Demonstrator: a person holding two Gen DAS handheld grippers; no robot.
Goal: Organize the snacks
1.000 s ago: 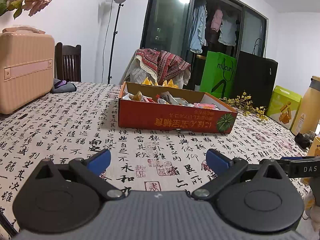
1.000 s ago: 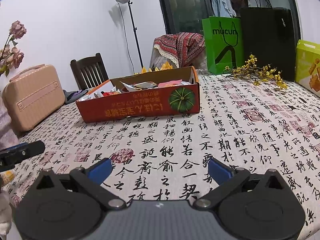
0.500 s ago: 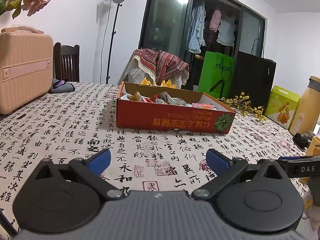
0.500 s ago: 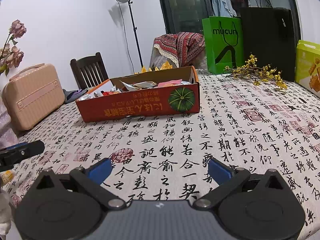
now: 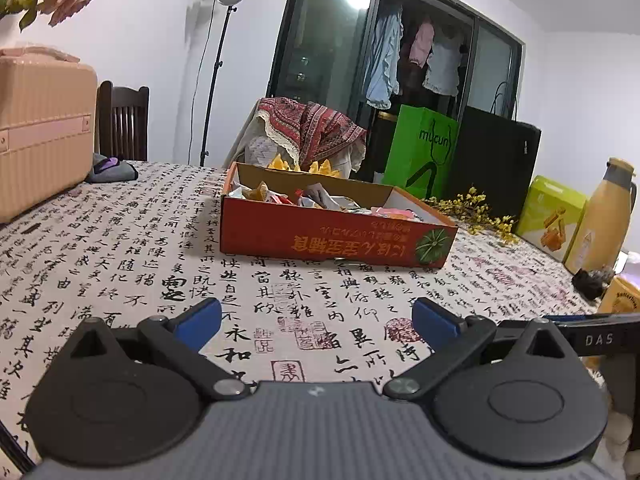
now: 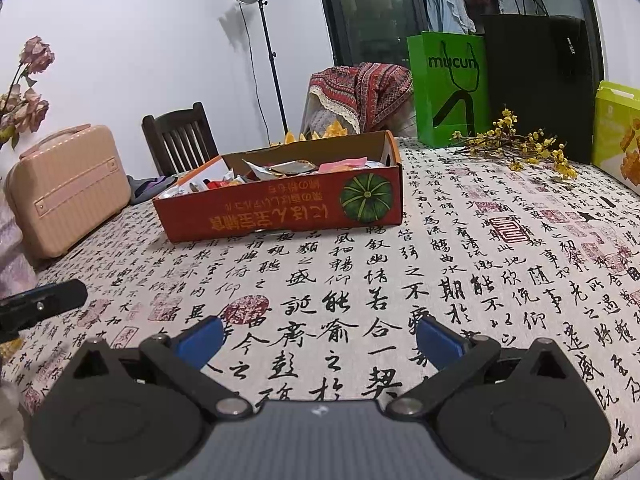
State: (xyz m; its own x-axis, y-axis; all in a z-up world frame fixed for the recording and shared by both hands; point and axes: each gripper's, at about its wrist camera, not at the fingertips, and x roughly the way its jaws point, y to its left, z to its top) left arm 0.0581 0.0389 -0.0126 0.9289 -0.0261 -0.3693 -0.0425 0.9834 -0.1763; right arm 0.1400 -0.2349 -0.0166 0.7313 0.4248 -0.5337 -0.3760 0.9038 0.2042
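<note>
Both claws are seen low over the bench (image 5: 120,240), which is covered w/ a calligraphy-print cloth. L claw (image 5: 316,318): blue pads spread wide, nothing held between them. R claw (image 6: 318,338): likewise spread wide, nothing held. The red cardboard box (image 5: 332,240) is set on the cloth ahead of both claws, well apart from them, open-topped, w/ a green pumpkin graphic and yellow print upside down on its near wall. Snacks (image 5: 320,200) are seen piled loose inside the box, assorted wrappers, individual types not readable. In the R view the same box (image 6: 280,216) is seen ahead and left of centre, wrappers (image 6: 288,168) showing above the rim. A pink case (image 6: 68,188) is placed at the bench's left side; a green bag (image 5: 424,156) and a black bag (image 5: 496,164) are stood at the far edge, yellow flower sprigs (image 6: 520,144) laid in front of them. A yellow bottle (image 5: 600,216) and a lime-green carton (image 5: 552,216) are seen at the right in the L view. The tip of the L claw is caught at the left edge of the R view.
</note>
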